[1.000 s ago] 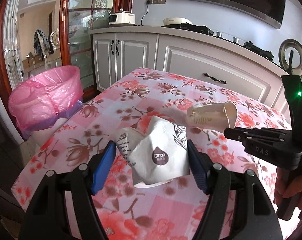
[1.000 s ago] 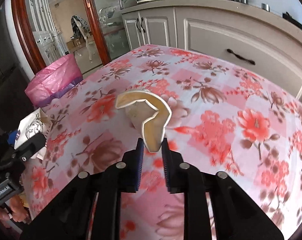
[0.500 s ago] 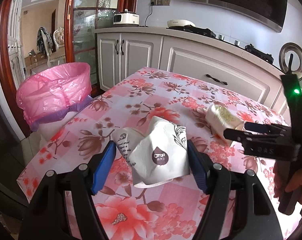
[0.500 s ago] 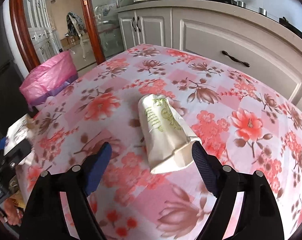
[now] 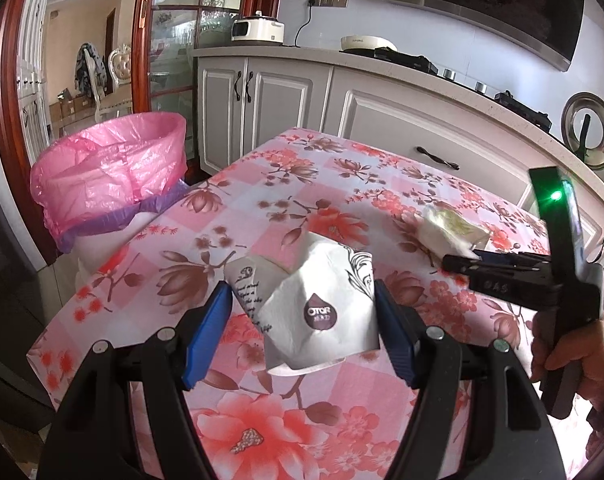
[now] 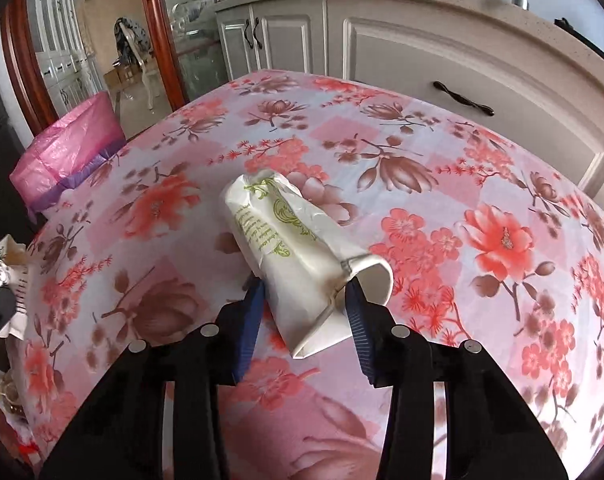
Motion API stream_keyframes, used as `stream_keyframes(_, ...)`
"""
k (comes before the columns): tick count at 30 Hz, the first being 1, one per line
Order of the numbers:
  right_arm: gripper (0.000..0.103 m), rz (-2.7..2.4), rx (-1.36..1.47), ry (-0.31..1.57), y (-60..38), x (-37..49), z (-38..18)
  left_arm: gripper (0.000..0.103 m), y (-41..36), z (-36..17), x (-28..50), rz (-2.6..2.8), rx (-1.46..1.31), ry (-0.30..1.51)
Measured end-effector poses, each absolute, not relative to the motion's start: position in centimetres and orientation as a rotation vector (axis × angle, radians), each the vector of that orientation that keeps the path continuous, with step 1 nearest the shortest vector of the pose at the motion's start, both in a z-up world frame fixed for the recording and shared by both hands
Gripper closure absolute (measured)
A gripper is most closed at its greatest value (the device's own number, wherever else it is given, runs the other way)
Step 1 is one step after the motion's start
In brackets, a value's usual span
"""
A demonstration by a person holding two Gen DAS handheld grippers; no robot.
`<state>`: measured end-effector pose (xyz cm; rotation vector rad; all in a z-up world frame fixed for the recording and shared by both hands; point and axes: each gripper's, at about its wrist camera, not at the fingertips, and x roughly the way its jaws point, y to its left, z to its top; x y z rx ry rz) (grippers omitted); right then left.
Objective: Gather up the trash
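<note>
Left gripper (image 5: 302, 320): grasping a crushed white cup (image 5: 322, 312), lifted clear of the table (image 5: 262, 412); both pads sit against its sides.
Right gripper (image 6: 306, 308): jaws closing on a second crushed cup (image 6: 298, 248) with green print; the pads already touch its near, open end, which is pinched in. The cup lies on its side on the table, far end pointing away.
Bin (image 5: 110, 172): pink-lined, at the table's far left, off its edge; what it holds cannot be seen.
Done: one cup picked up, a second being gripped.
Left: lift the second cup, carry both left to the bin, drop them. My guess is the task is near its middle.
Left view only: the bin's open mouth, the right gripper from the side with a hand (image 5: 574, 360) on it, and the green-print cup (image 5: 450, 232) just beyond its tips.
Right view only: the pads' contact with the green-print cup and the crease at its rim; the bin (image 6: 70, 148) shows only as a pink side at far left.
</note>
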<state>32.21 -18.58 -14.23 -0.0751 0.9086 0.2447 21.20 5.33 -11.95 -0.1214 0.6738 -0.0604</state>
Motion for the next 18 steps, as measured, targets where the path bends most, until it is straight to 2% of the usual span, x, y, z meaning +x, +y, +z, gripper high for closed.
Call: stream_keyframes(18,0.062,0.342,-0.067,0.797,-16.0,25.7,-9.8,0.035,4.9,-10.2,19.4,-0.058,-0.096,0.615)
